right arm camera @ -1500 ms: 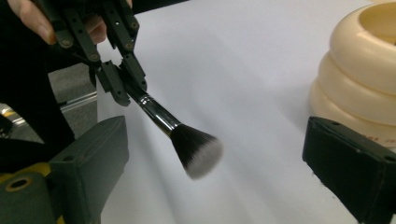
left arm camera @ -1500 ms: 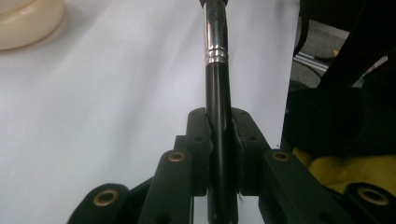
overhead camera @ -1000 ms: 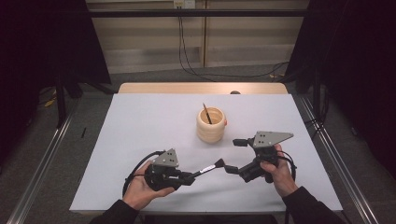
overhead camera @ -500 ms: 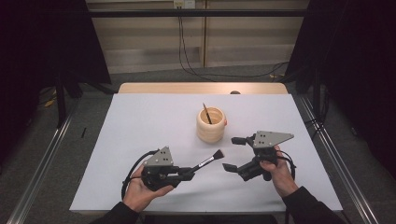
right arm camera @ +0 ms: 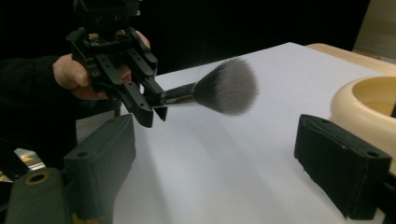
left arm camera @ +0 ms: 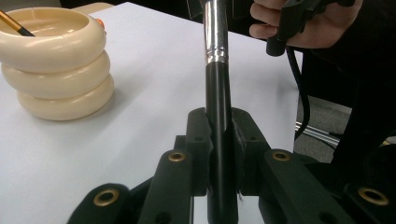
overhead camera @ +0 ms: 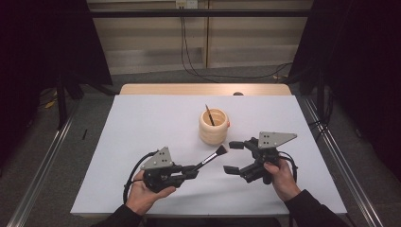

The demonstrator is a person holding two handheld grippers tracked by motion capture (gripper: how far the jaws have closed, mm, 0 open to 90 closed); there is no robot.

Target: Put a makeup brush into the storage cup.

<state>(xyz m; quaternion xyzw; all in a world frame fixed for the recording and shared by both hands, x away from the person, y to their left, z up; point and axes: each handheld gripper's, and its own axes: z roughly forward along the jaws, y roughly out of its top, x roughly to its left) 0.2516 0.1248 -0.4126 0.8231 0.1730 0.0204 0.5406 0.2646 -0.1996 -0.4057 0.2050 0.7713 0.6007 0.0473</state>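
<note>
left gripper (overhead camera: 191,170) jaws are pinched tight on the black handle of the makeup brush (overhead camera: 211,157); in the left gripper view the handle (left arm camera: 218,135) runs straight up between the pads, silver ferrule above them. brush is off the table, bristles (right arm camera: 228,87) pointing up and toward the ribbed cream holder (overhead camera: 213,126), just short of it and a bit right of it.

right gripper (overhead camera: 234,157) jaws are spread wide, nothing between them, and they've just been closing a little. it sits apart from the brush, bristle tip near its upper jaw. one thin brush (overhead camera: 209,115) already stands in the holder, leaning.

judgement: step in hand looks like getting this brush into the holder, possibly with a handover first.

- grip is near the handle end, so the head is long and whippy. move slow.
- if right takes over, pinch on the ferrule or upper handle, not the bristles.
- release left only after right is firm.
- come in over the rim, tip upright, avoid knocking the thin brush.
- holder looks light; don't push its wall.
</note>
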